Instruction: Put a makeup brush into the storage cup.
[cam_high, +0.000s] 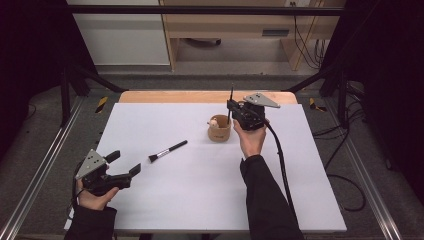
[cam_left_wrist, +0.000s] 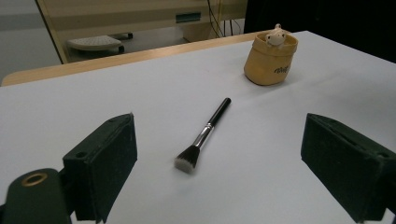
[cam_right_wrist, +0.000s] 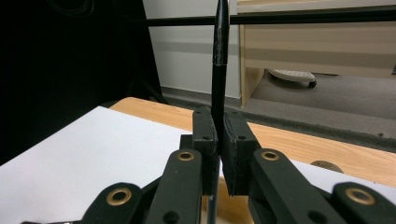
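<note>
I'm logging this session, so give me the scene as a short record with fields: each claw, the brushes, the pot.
right claw: shut on a thin black brush handle, held upright above the pot
left claw: open, nothing between its jaws
pot: small tan cup, upright on the white table
loose brush: lying flat, bristles toward the left claw

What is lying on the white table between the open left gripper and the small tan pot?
A black-handled makeup brush lies between the left gripper and the tan pot, clearest in the left gripper view.
</note>
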